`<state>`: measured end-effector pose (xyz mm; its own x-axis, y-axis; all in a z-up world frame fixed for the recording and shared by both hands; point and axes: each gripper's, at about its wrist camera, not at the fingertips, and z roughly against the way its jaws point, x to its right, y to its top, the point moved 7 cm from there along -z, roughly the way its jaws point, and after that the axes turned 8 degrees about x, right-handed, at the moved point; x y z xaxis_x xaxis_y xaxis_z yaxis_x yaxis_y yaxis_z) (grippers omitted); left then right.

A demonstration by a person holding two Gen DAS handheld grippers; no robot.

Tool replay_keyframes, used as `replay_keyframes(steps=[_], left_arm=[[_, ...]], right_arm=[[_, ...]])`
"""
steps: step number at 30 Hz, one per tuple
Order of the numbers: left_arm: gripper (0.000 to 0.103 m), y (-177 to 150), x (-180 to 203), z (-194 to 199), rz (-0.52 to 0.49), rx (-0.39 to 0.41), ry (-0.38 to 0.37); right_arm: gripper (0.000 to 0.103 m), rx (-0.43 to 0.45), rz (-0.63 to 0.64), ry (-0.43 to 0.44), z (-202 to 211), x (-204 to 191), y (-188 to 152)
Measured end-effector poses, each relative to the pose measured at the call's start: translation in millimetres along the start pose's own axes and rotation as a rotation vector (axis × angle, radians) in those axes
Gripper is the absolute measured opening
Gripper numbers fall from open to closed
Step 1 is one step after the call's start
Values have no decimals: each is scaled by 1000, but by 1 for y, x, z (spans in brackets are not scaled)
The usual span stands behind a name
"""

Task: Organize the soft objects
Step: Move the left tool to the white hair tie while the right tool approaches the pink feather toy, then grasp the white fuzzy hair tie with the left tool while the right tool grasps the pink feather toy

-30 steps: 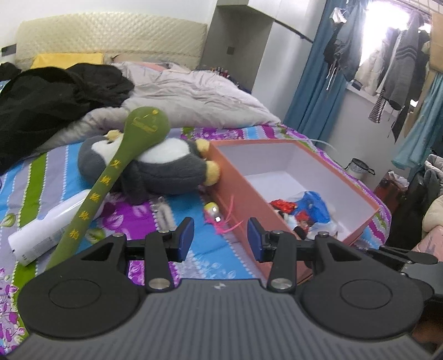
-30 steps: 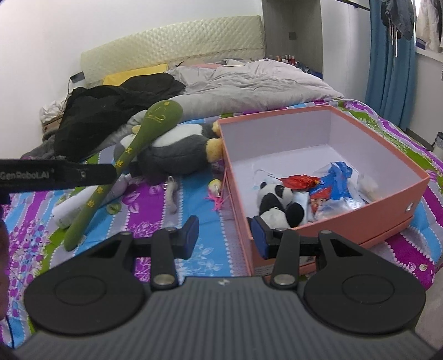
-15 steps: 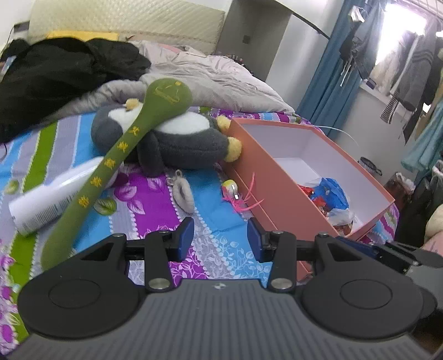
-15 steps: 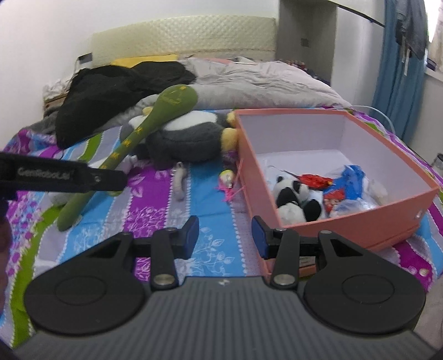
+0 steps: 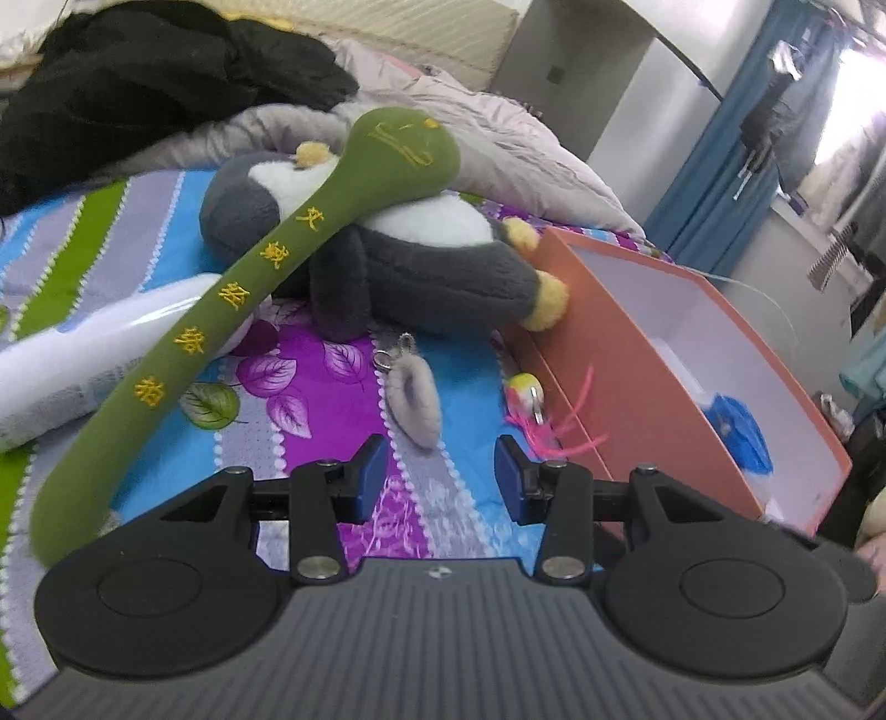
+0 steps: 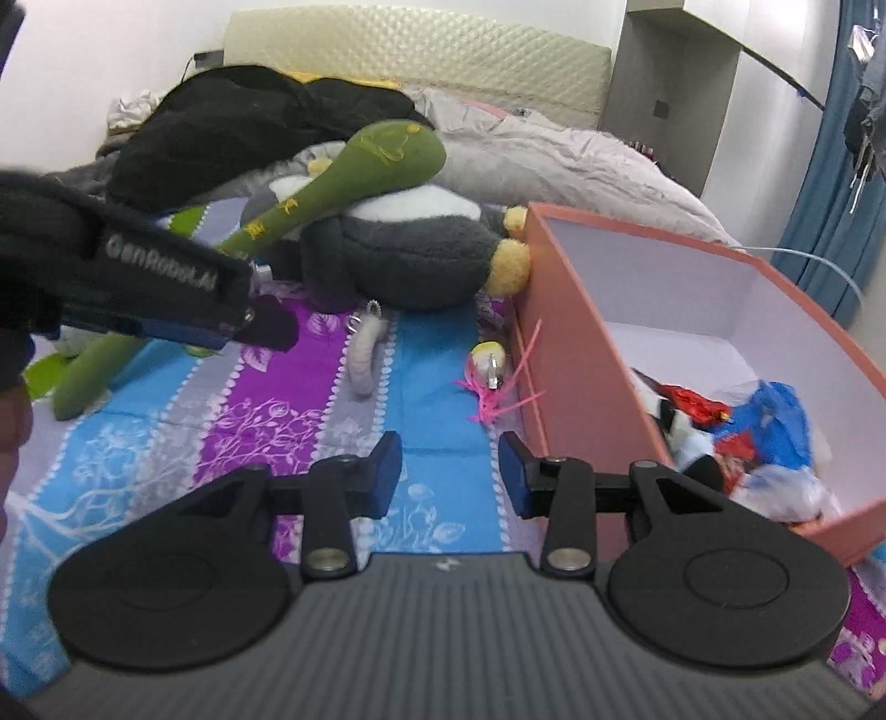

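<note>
the left gripper (image 5: 440,471) hangs low over the bed sheet (image 5: 310,387), its jaws apart with nothing between them but the patterned cloth. the right gripper (image 6: 449,473) is likewise over the sheet, just beside the near wall of the box (image 6: 576,354); its jaws have just been closing a little, yet they stand apart and hold nothing.

just past the left gripper's tips lies a small grey furry keychain (image 5: 412,396), flat on the sheet, its metal ring toward the penguin. to its right, close against the box wall, sits a little yellow toy with pink strings (image 5: 526,390).

the box is orange outside and white inside, open on top. in its near end lie a blue bag (image 6: 775,410), something red (image 6: 692,401) and a black and white plush (image 6: 675,426), only partly seen.

to the left a long green plush stick (image 5: 238,293) with yellow stitched characters slants from the sheet up onto the penguin plush (image 5: 398,260), its round head resting on the penguin's body. under the stick lies a white bottle (image 5: 94,354) on its side. the penguin lies on its back, one yellow foot touching the box's far corner.

behind them are a grey quilt (image 6: 542,160), a heap of black clothing (image 6: 243,122) and the padded headboard (image 6: 421,44).
</note>
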<state>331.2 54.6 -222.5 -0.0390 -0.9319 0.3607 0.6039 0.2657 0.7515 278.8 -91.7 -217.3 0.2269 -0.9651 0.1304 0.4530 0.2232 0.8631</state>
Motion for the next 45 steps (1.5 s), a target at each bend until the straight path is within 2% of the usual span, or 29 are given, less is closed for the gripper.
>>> replay_keyframes(steps=[4,6,12,20,25,28,32,33,37,39,45], left_arm=[[48,7,-7,-25,29,-19,-17],[48,10,-11,-37,43,-30,-25],[47,13,-19,-70,107,-76,-85],[46,14,-24,-105,108,-116,-99],[39,14,-25,-122,100,-135,-98],[30,14,-26,-131,93,-149,-95],[14,13,-26,-140,93,-155,-105],[12,12,-27,-142,92,-157,-96],[10,12,-27,-141,85,-145,-93],[10,12,-26,-138,87,-138,-90],[9,17,-28,-117,95,-109,-90]], right_arm=[[31,-14,25,-22,-29,-6,0],[27,-12,40,-38,-44,-8,2],[26,-13,95,-90,-84,-8,6],[26,-31,185,-155,-123,-7,6],[26,-26,234,-184,-132,-9,1],[26,-18,262,-201,-135,-11,0],[26,-27,290,-211,-142,-9,-2],[26,-34,298,-210,-144,-9,-2],[26,-50,316,-215,-152,-10,-2],[22,-45,303,-215,-151,-9,-1],[20,-36,257,-200,-143,-6,3]])
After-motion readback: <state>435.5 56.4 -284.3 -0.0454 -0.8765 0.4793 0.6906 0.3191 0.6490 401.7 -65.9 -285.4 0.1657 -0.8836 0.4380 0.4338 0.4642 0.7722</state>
